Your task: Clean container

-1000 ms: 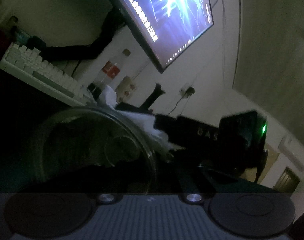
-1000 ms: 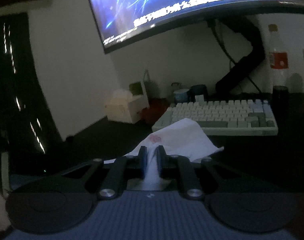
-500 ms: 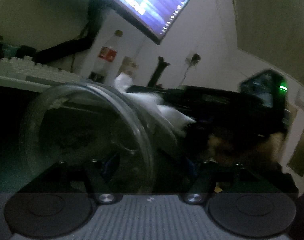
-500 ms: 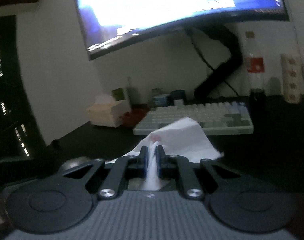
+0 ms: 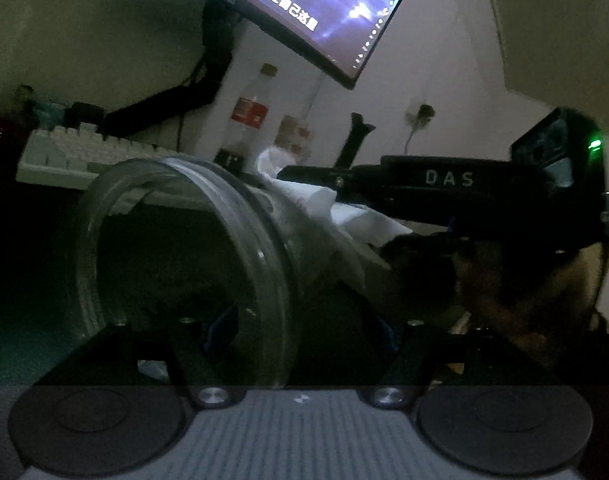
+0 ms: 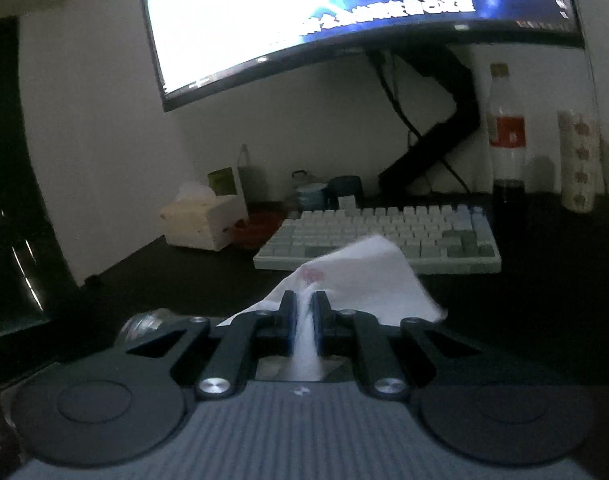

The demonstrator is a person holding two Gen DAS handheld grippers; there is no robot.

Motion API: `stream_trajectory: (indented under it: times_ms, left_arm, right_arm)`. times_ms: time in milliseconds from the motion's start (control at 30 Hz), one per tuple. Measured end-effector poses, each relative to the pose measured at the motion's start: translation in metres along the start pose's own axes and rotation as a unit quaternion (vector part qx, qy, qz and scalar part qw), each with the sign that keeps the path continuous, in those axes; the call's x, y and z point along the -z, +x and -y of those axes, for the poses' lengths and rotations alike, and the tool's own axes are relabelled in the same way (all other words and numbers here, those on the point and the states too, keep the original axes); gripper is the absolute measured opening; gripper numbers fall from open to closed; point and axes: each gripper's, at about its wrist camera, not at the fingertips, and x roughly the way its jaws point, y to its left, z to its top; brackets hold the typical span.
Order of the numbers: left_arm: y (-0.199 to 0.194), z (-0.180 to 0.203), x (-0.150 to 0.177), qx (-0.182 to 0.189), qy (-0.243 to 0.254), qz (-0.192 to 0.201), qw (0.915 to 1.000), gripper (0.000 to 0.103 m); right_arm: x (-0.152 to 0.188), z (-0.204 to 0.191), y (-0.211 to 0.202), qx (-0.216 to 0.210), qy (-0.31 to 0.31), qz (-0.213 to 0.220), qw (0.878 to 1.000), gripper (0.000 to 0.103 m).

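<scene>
Now the left tool (image 5: 300,330) has just spread its jaws around the clear container (image 5: 184,264) — grip unclear. Right tool (image 6: 304,312), clenched on the tissue (image 6: 368,276), hovers beside it above the surface — wiping looks imminent.

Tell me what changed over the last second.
The left hand-held gripper has just been opening its jaws, which now straddle the glass container, seen closer than before; whether the pads press it is unclear. The right hand-held gripper stayed shut on the white tissue. Keyboard, monitor and bottle stayed put.
</scene>
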Motion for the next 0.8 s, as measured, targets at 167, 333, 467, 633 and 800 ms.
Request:
stream_trajectory:
  times_ms: [167, 333, 467, 633, 800]
  left_arm:
    - [0.002, 0.004, -0.001, -0.028, 0.012, 0.0, 0.9995, 0.073]
    - [0.001, 0.002, -0.005, -0.037, -0.018, 0.0, 0.9992, 0.1]
    - [0.002, 0.005, -0.008, -0.053, -0.026, -0.005, 0.9983, 0.1]
    - [0.005, 0.014, -0.008, -0.087, -0.011, -0.008, 0.9961, 0.102]
    - [0.006, 0.018, -0.009, -0.103, -0.003, -0.014, 0.9946, 0.103]
  right_arm:
    - [0.001, -0.01, -0.001, -0.04, -0.008, 0.001, 0.999, 0.013]
    - [-0.006, 0.005, 0.006, 0.005, 0.01, -0.011, 1.0, 0.013]
    - [-0.007, -0.003, 0.006, 0.019, 0.003, -0.012, 1.0, 0.014]
    - [-0.006, -0.02, 0.0, -0.03, -0.016, -0.017, 0.999, 0.014]
    - [-0.007, -0.011, -0.003, -0.007, -0.016, -0.026, 1.0, 0.013]
